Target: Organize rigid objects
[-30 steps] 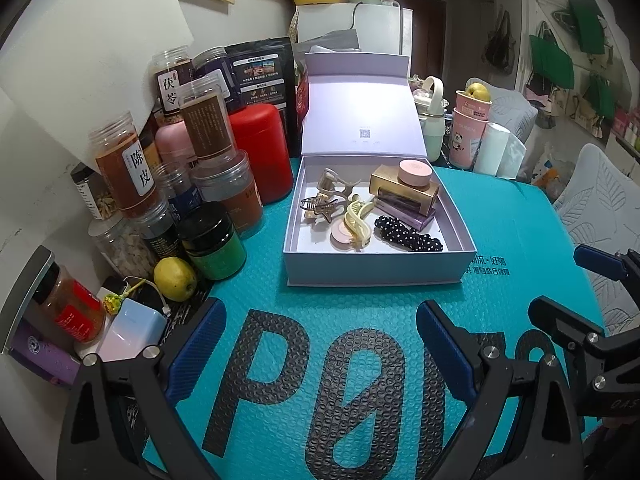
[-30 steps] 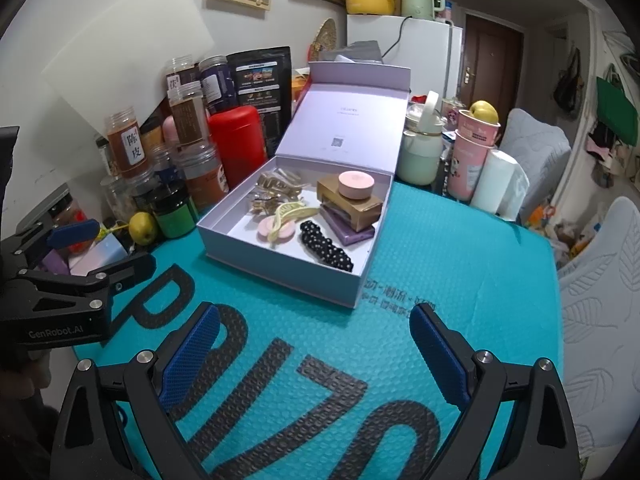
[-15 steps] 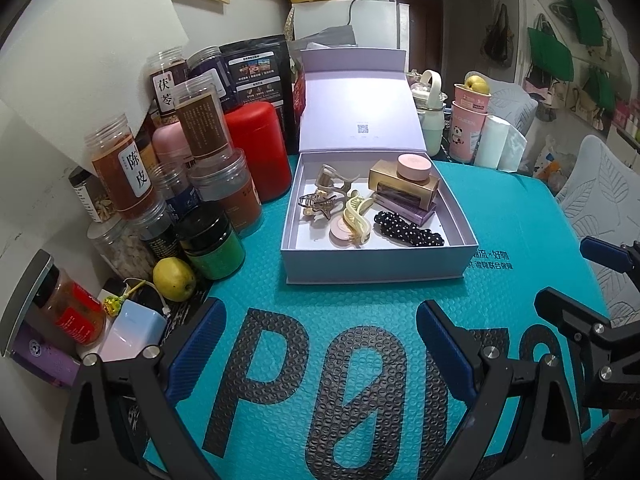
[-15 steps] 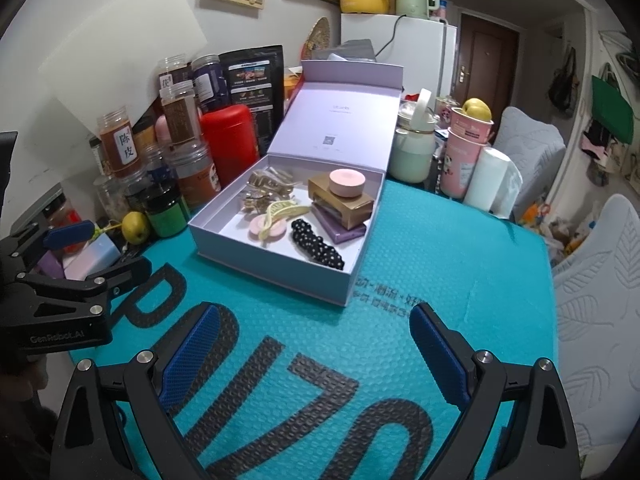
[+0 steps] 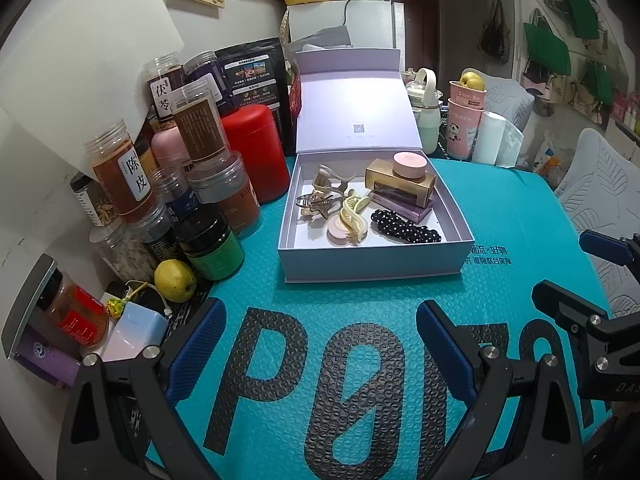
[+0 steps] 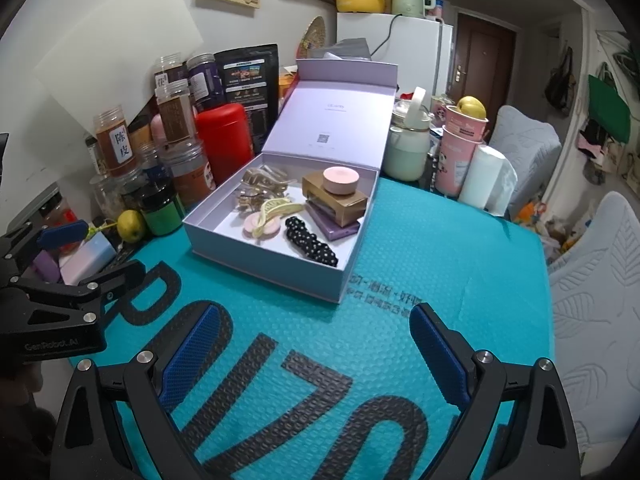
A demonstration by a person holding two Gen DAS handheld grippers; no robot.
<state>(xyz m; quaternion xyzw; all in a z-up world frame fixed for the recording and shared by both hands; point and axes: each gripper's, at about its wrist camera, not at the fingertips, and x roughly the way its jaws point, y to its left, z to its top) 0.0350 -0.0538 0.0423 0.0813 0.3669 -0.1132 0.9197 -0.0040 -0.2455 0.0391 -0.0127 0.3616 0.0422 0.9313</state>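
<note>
An open lilac box (image 5: 372, 268) (image 6: 264, 258) with its lid upright stands on the teal mat. Inside lie metal hair claws (image 5: 320, 192), a yellow claw clip (image 5: 354, 216) (image 6: 276, 210), a black beaded clip (image 5: 404, 230) (image 6: 312, 244), a gold box (image 5: 400, 184) on a purple box (image 6: 332, 226), and a pink round tin (image 5: 409, 165) (image 6: 341, 180) on top. My left gripper (image 5: 320, 344) is open and empty, in front of the box. My right gripper (image 6: 316, 344) is open and empty, also short of the box. Each shows at the other view's edge.
Several jars (image 5: 120, 172), a red canister (image 5: 256, 152) and a green-labelled jar (image 5: 216, 248) crowd the left. A lemon (image 5: 176, 280) and a pale blue block (image 5: 136, 328) lie by them. Pink cups (image 6: 460, 152), a white roll (image 6: 482, 180) and a mint kettle (image 6: 408, 148) stand behind.
Both grippers have drawn back and risen slightly; the box looks a little smaller and farther. Both stay open and empty.
</note>
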